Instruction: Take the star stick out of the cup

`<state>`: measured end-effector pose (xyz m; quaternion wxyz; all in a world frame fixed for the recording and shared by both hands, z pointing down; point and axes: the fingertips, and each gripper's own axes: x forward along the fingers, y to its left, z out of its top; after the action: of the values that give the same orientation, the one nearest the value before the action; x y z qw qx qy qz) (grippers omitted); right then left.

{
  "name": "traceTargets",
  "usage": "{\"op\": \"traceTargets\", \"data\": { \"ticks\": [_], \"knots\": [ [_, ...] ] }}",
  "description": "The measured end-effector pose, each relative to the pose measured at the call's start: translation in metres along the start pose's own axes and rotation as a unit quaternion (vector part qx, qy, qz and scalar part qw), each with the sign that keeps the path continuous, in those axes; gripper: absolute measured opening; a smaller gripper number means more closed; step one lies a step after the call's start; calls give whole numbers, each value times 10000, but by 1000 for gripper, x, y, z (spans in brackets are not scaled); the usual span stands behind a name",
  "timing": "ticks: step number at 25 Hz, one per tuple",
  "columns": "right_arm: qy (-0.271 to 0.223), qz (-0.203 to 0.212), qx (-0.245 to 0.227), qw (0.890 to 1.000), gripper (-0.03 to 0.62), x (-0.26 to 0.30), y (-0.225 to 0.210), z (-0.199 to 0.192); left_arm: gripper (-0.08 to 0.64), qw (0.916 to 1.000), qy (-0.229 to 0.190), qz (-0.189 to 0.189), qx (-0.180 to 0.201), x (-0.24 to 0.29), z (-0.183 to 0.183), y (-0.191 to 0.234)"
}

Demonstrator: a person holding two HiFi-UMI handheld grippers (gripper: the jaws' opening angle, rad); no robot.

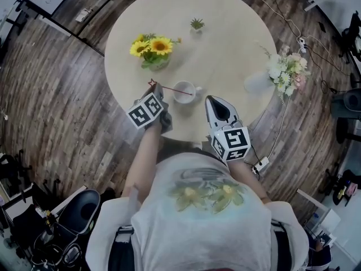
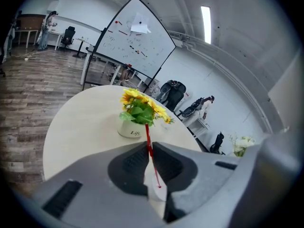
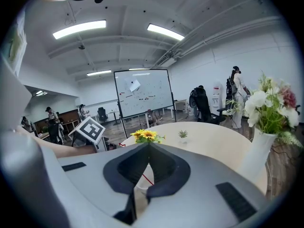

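Note:
A white cup stands near the front edge of the round table. A thin red star stick leans out of the cup to the left, its star past the rim. My left gripper is shut on the stick just left of the cup. In the left gripper view the pads pinch the red stick, with the cup below. My right gripper hovers right of the cup, jaws shut on nothing. The cup and the stick show below its tips.
A sunflower pot sits behind the cup at the left. A small green plant is at the far side. A white vase of pale flowers stands at the right edge. Cables and a power strip lie on the floor.

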<state>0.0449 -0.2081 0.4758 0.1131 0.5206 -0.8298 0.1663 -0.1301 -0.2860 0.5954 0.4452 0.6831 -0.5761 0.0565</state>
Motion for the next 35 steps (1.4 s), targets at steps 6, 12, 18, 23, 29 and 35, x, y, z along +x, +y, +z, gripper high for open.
{"op": "traceTargets", "data": {
  "ticks": [6, 12, 18, 23, 29, 35],
  "knots": [
    [-31, -44, -7, 10000, 17, -2, 0, 1, 21, 9998, -94, -186, 76, 1, 7, -9],
    [-60, -71, -54, 9999, 17, -9, 1, 3, 18, 9990, -125, -292, 317, -3, 14, -23],
    [-95, -101, -68, 9999, 17, -15, 0, 4, 18, 9970, -160, -371, 655, -8, 17, -37],
    [-151, -105, -97, 9998, 17, -22, 1, 8, 18, 9959, -174, -438, 767, -17, 20, -48],
    [-197, -65, -96, 9997, 17, -26, 5, 8, 18, 9944, -284, -546, 858, -27, 27, -60],
    [-307, -38, -95, 9995, 17, -34, 7, 11, 18, 9918, -496, -566, 1033, -46, 34, -72]
  ]
}}
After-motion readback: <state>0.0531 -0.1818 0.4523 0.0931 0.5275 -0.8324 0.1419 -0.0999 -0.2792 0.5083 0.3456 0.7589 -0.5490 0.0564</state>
